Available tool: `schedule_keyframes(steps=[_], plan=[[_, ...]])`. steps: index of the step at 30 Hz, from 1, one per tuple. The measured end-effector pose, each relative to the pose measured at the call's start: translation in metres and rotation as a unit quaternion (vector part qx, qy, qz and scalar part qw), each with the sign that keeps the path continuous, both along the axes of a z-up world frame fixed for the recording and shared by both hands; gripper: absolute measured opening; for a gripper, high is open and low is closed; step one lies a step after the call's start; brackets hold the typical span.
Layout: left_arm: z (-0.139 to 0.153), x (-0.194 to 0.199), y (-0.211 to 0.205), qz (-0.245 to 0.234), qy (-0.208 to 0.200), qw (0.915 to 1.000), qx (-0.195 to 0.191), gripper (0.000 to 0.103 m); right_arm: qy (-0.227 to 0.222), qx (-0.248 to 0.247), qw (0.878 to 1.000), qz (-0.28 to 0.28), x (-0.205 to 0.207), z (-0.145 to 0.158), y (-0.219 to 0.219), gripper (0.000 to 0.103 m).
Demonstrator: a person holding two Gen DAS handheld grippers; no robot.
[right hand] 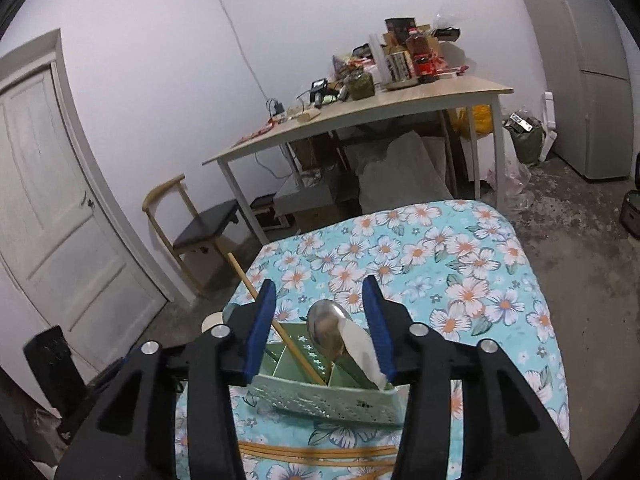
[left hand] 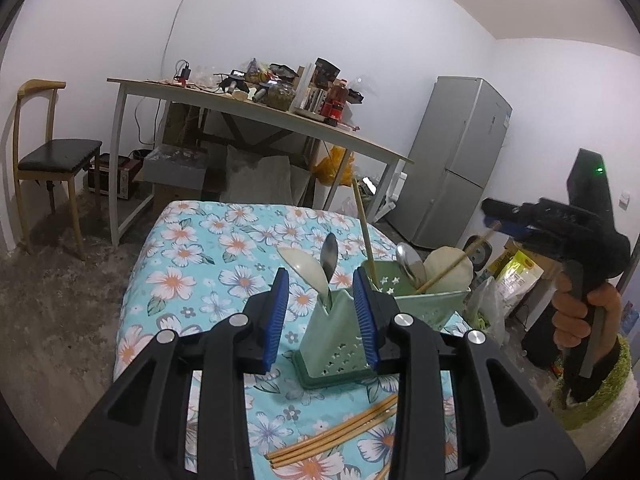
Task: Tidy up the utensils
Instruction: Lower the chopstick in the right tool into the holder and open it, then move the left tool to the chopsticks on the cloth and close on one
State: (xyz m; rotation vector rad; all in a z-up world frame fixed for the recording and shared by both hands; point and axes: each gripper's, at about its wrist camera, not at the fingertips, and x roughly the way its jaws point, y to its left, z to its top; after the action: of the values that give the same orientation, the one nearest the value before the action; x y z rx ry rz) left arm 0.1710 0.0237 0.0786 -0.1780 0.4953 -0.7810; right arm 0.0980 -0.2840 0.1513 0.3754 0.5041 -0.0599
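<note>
Chopsticks (left hand: 336, 436) lie loose in a bundle on the floral cloth (left hand: 208, 248), lower centre of the left view, just in front of the green caddy (left hand: 340, 344). Thin, stiff, light, likely to roll; best pinched mid-length, one or two at a time. Caddy already holds spoons (left hand: 330, 256) and an upright chopstick (left hand: 364, 232). Left gripper (left hand: 322, 320) hovers over the caddy, fingers spread wide, nothing between them. Right gripper (right hand: 320, 328) also spread, empty in its own view, angled down over the caddy; in the left view, far right, a chopstick (left hand: 456, 264) from the caddy leans up to its tip, contact unclear.
</note>
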Motion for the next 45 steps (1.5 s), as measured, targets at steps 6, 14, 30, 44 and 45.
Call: schedule_keyframes(steps=[6,14,30,44,45], plan=[[-0.004,-0.006,-0.007,-0.013,0.004,0.9999,0.009,0.032,-0.012,0.030,0.999,-0.024,-0.041,-0.005,-0.015,0.047],[-0.010,-0.014,-0.010,-0.031,0.009,0.9992,0.023,0.036,0.023,0.085,0.995,-0.057,-0.086,-0.048,-0.032,0.051],[-0.056,-0.045,-0.051,-0.131,0.067,0.9824,0.114,0.042,0.143,0.179,0.972,-0.059,-0.105,-0.153,-0.033,0.057],[-0.098,-0.073,-0.101,-0.203,0.071,0.9555,0.202,0.042,0.143,0.198,0.968,-0.056,-0.107,-0.163,-0.042,0.058],[-0.101,-0.074,-0.103,-0.206,0.069,0.9533,0.209,0.042,0.143,0.199,0.968,-0.056,-0.108,-0.164,-0.042,0.058]])
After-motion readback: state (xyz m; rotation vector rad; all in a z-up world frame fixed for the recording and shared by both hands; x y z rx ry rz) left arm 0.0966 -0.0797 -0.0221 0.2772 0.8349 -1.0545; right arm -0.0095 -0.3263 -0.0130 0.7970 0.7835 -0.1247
